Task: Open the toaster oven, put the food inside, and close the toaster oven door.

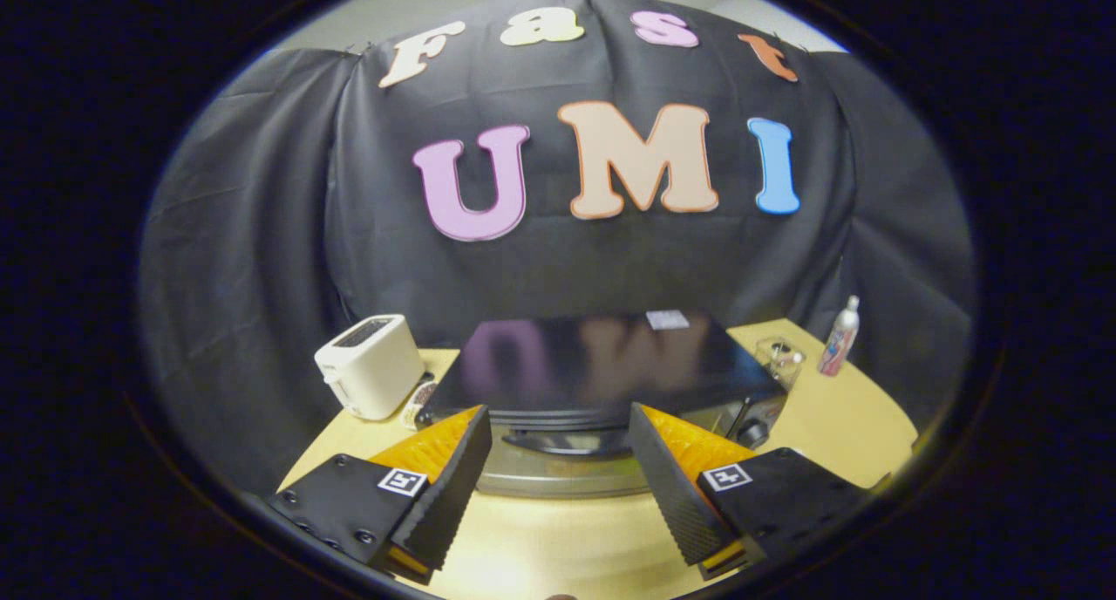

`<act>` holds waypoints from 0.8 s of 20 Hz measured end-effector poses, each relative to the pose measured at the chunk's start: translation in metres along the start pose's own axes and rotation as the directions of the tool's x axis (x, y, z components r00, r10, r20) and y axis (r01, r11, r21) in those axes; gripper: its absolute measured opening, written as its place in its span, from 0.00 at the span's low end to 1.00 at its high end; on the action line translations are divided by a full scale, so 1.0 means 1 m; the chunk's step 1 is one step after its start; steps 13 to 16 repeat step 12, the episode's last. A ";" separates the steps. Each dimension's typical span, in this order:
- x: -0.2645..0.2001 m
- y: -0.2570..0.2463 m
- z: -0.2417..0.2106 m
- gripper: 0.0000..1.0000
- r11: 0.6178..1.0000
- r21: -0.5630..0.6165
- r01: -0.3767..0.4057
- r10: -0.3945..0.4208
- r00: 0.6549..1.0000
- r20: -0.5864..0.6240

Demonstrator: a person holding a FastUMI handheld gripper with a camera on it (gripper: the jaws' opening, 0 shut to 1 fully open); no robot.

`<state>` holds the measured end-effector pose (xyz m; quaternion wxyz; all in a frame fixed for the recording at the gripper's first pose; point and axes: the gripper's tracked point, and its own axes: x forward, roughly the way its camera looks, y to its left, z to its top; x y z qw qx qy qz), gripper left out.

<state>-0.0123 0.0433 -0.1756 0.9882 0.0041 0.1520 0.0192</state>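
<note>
Claw fingers hide the toaster oven's front corners.

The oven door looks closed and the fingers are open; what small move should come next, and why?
Probably ease the open gripper forward and down to the dark handle on the black toaster oven; it lies between the fingertips, not yet gripped.

Dim booth, overhead light; glare on toaster oven top; strong fisheye bending at edges.
</note>
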 end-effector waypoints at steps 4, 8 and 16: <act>-0.013 -0.003 0.076 0.99 0.999 -0.042 0.003 0.002 0.994 0.109; -0.026 0.001 0.147 0.99 0.998 -0.056 -0.003 0.014 0.979 0.202; -0.034 0.006 0.194 0.99 0.999 -0.040 -0.019 0.028 0.966 0.255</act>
